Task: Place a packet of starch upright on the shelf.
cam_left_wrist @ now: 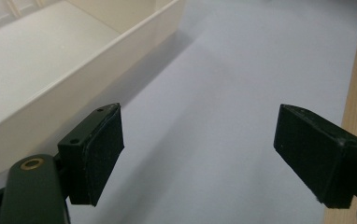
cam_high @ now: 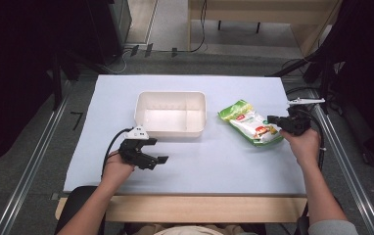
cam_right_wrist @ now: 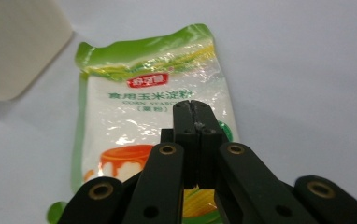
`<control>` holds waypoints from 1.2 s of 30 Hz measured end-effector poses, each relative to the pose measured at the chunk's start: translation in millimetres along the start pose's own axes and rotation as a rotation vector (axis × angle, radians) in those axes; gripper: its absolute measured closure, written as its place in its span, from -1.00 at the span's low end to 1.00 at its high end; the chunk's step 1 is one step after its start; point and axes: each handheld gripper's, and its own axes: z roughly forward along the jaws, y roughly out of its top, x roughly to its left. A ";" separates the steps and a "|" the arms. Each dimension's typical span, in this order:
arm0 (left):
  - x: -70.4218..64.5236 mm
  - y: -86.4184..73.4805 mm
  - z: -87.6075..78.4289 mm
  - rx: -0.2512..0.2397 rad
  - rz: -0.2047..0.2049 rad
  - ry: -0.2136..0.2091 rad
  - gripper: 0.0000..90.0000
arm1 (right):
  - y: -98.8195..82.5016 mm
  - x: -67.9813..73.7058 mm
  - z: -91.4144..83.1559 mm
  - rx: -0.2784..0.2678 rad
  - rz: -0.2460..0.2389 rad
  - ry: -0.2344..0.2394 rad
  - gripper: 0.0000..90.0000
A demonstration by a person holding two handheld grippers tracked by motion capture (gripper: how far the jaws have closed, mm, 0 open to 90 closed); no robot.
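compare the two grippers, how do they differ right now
The left gripper has its jaws spread wide with nothing between them; the right gripper has its jaws pressed together. The left gripper hangs above bare table beside the white bin; the right gripper sits over the corn starch bag, and whether it pinches the bag is unclear. Both are black, two-jawed and hand-held.

Tub mid-table, pouch to its right.

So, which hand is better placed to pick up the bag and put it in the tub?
The right. Its tongs are closed just over the near end of the bag, while the left tongs sit open near the tub, far from the bag.
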 end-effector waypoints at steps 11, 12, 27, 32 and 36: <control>-0.2 0.1 0.1 0.004 0.002 0.001 -0.63 | -17.7 -29.0 15.4 0.089 0.024 -0.090 1.00; -0.4 0.2 0.1 0.005 0.003 0.001 -0.63 | -19.7 -30.1 17.5 0.097 0.026 -0.095 1.00; -0.4 1.0 -0.4 0.013 0.007 0.005 -0.63 | -26.7 -23.2 19.5 0.141 0.029 -0.076 1.00; -0.3 1.4 0.4 0.008 0.008 -0.001 -0.63 | -29.2 -14.8 17.3 0.158 0.018 -0.061 1.00; -0.6 1.9 1.7 -0.001 0.006 -0.006 -0.63 | -30.1 -3.1 17.3 0.177 -0.002 -0.033 1.00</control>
